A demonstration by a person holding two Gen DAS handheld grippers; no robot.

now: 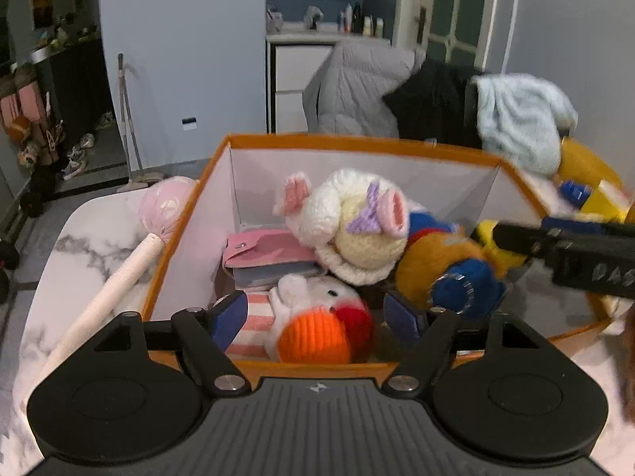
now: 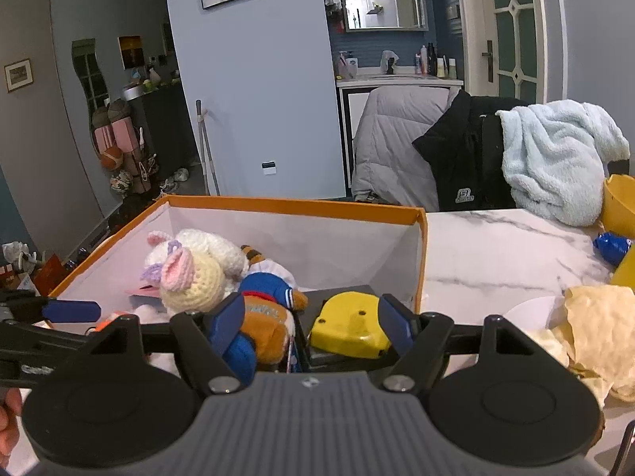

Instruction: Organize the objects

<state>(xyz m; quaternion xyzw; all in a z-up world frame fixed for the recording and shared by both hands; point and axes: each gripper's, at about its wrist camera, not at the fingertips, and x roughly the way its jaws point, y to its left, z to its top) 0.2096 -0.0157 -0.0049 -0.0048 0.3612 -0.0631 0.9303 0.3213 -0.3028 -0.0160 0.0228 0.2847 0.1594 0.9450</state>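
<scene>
An orange box (image 1: 317,143) with white inner walls holds a white knitted sheep toy (image 1: 349,218), a pink wallet (image 1: 270,254), a striped white toy with an orange beak (image 1: 313,333) and a brown toy in blue (image 1: 448,269). My left gripper (image 1: 315,317) is open over the box's near edge, with the striped toy between its jaws. My right gripper (image 2: 311,321) is open over the box (image 2: 293,205), above the brown toy (image 2: 262,325) and a yellow tape measure (image 2: 349,323). The sheep (image 2: 198,269) lies behind.
A pink-headed stick (image 1: 131,261) lies on the marble table (image 1: 83,238) left of the box. On the right of the table (image 2: 496,254) lie a crumpled cream cloth (image 2: 587,329), a blue item (image 2: 613,246) and yellow things (image 2: 621,202). Clothes-draped chairs (image 2: 476,150) stand behind.
</scene>
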